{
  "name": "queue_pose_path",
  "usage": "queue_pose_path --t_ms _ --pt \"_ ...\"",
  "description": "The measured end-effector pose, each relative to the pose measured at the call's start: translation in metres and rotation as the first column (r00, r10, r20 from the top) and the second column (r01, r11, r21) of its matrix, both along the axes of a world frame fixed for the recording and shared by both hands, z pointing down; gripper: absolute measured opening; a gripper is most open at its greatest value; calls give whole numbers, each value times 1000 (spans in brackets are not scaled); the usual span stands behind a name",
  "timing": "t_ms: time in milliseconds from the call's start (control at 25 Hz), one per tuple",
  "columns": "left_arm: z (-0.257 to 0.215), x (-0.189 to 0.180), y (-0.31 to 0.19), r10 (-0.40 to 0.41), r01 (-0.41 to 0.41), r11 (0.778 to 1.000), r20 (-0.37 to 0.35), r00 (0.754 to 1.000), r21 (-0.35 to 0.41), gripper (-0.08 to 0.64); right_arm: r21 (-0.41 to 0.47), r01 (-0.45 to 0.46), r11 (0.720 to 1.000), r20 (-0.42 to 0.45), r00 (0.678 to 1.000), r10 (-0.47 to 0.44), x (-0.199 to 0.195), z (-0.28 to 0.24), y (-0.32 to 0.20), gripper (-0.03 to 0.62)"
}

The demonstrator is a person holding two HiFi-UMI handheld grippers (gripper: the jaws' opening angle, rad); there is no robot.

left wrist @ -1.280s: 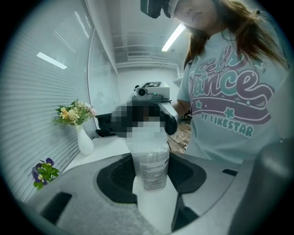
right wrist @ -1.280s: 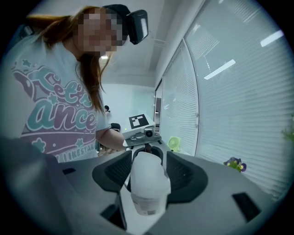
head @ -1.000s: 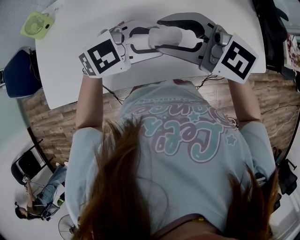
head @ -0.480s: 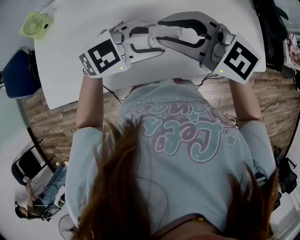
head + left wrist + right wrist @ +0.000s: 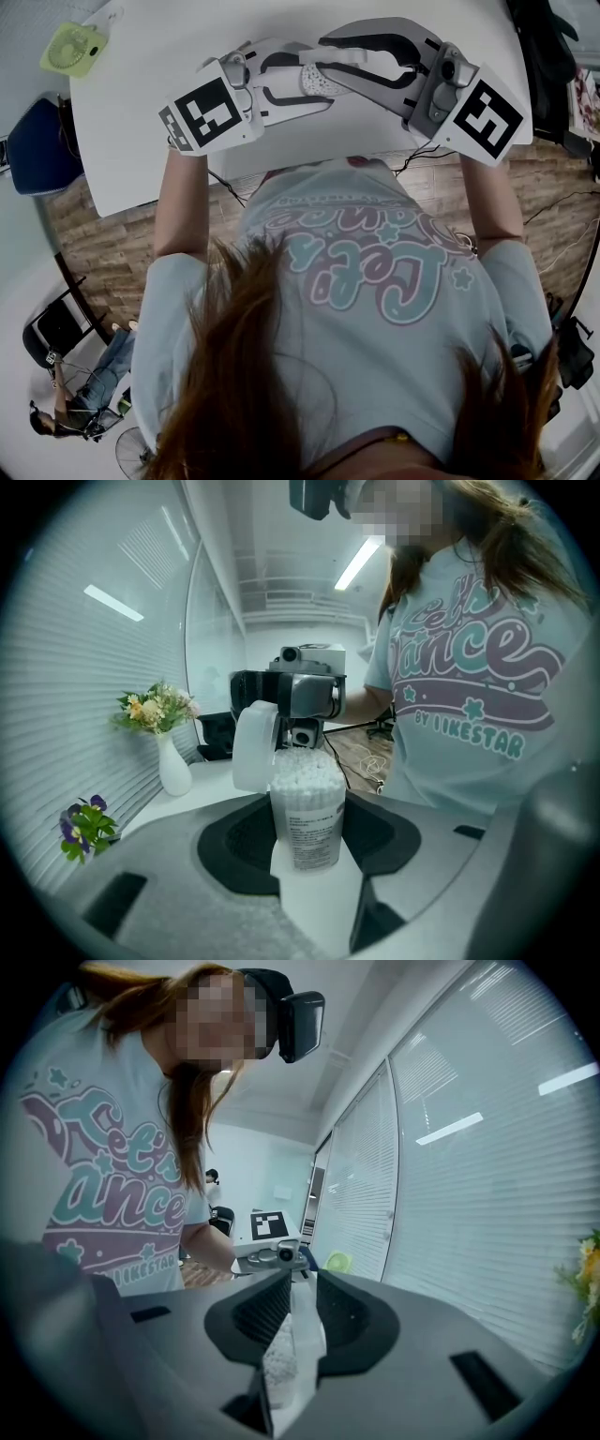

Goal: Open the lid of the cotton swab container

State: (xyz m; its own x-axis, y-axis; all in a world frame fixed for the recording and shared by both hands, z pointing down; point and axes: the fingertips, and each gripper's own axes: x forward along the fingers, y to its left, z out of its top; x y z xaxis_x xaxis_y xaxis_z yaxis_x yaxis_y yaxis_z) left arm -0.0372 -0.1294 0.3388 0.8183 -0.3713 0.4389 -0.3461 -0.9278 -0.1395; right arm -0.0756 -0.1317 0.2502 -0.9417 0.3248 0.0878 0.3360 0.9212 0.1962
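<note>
Cotton swab container stands upright in the left gripper, whose jaws clamp its clear body from both sides, the swab heads bare at the top. Its lid is flipped up, hanging off the rim toward 10 o'clock, and the right gripper is closing narrow on that lid, pads touching it. In the head view both tools meet at 12 o'clock above the white table, with a small green fan at 10 o'clock.

Label print on cotton swab container illegibly small
</note>
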Motion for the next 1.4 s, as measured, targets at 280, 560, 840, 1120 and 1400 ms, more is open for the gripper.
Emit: queue_pose_path --t_ms 280,560,840,1120,1400 --pt "-5 6 5 5 -5 1000 -16 1000 17 189 -10 4 1000 20 1000 -4 3 -5 1 84" --pt "-9 7 7 14 -13 1000 -39 999 19 189 -31 5 1000 32 999 -4 -1 -9 -3 83" --pt "-12 6 9 21 -20 1000 -66 998 16 189 -38 5 999 29 1000 -3 -6 -10 -7 81" --pt "-13 6 8 17 -16 1000 -88 996 11 189 -62 -1 998 45 999 4 -10 -9 -13 81" --pt "-12 6 7 -6 7 1000 -92 996 8 189 -77 -15 997 43 999 19 -10 -6 -15 97"
